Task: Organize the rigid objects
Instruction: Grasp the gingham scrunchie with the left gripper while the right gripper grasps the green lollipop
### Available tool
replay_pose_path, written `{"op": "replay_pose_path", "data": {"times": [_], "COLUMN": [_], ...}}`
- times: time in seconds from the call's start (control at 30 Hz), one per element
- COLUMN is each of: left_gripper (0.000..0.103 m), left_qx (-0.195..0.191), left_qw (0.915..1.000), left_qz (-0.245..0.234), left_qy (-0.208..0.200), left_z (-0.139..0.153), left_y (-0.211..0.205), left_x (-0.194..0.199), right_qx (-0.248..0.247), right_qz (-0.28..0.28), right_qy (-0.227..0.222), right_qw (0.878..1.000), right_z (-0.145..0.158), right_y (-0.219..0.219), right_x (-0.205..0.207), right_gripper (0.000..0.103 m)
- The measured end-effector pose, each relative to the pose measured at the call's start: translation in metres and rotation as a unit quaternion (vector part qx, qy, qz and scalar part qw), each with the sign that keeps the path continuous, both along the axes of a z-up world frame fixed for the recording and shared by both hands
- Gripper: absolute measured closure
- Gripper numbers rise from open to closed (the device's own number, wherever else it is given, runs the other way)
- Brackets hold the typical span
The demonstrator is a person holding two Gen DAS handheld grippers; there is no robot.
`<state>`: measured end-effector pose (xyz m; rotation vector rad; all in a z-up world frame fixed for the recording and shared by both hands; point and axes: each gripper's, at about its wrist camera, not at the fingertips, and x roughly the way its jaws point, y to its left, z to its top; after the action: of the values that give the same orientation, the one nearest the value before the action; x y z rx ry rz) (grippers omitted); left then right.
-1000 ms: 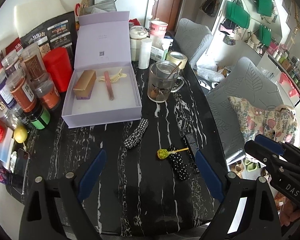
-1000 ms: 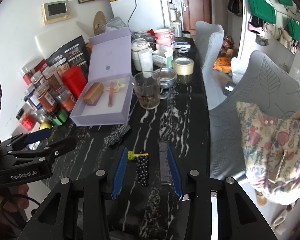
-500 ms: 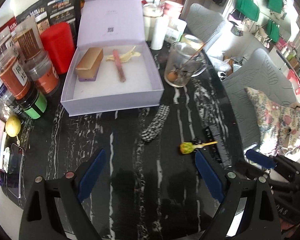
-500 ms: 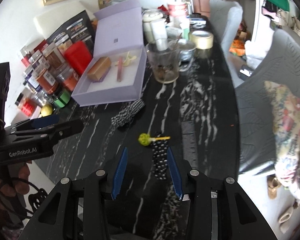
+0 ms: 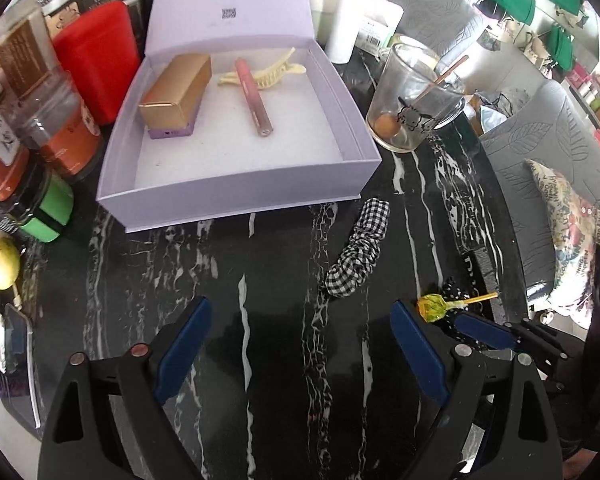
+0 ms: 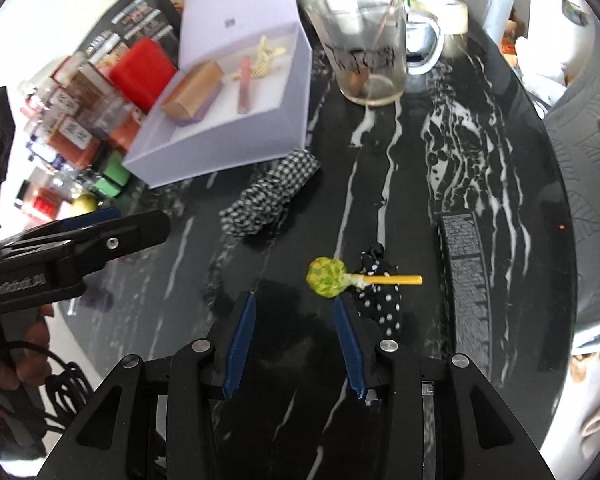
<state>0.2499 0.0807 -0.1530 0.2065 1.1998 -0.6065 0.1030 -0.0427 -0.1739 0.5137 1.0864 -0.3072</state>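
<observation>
A green-wrapped lollipop (image 6: 327, 278) with a yellow stick lies on the black marble table, just beyond my right gripper (image 6: 294, 300), which hangs open and empty over the tabletop. A polka-dot scrunchie (image 6: 380, 294) lies under the stick. A checked scrunchie (image 5: 358, 258) lies ahead of my left gripper (image 5: 300, 308), which is open wide with nothing between its fingers. The open lilac box (image 5: 236, 200) holds a gold box (image 5: 176, 92), a pink tube (image 5: 254, 98) and a cream hair clip (image 5: 266, 72). The lollipop (image 5: 432, 307) also shows beside the left gripper's right finger.
A glass mug (image 5: 410, 108) with a stick in it stands right of the lilac box. Jars and a red tin (image 5: 98, 56) crowd the table's left side. A black textured bar (image 6: 466, 260) lies near the right edge. A grey chair (image 5: 540, 184) stands beyond the table.
Both grippers have come down and forward toward the table. The right one now hangs just short of the lollipop. Neither has changed its opening.
</observation>
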Motion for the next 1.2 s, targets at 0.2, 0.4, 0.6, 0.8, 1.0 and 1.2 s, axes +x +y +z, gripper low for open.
{"op": "replay_pose_path", "data": {"times": [0.2,0.4,0.6,0.8,1.0,1.2], "left_gripper": [0.011,0.011,0.011,0.011,0.011,0.011], "left_qx": [-0.02,-0.019,-0.005,0.016,0.018,0.022], "left_qw": [0.9995,0.9986,0.9975,0.9984,0.9995,0.9994], "left_qz": [-0.016,-0.047,-0.061,-0.043,-0.01,0.022], "left_qy": [0.016,0.019,0.035,0.033,0.025,0.018], "left_z": [-0.011,-0.024,-0.046,-0.056,-0.054,-0.049], "left_y": [-0.009,-0.027,-0.036,-0.026,-0.005,0.008], "left_x": [0.012,0.016,0.019,0.029,0.048,0.06], "right_qx": [0.012,-0.001,-0.017,-0.012,-0.006,-0.001], "right_qz": [-0.027,-0.04,-0.041,-0.046,-0.043,-0.033], "right_qy": [0.016,0.013,0.022,0.031,0.033,0.031], "right_qw": [0.999,0.999,0.999,0.998,0.999,0.999], "right_z": [-0.018,-0.021,-0.021,-0.02,-0.022,-0.022], "right_y": [-0.01,-0.015,-0.022,-0.025,-0.022,-0.017], "right_x": [0.005,0.014,0.012,0.007,0.013,0.023], "right_gripper": [0.062,0.065,0.077,0.077,0.077,0.077]}}
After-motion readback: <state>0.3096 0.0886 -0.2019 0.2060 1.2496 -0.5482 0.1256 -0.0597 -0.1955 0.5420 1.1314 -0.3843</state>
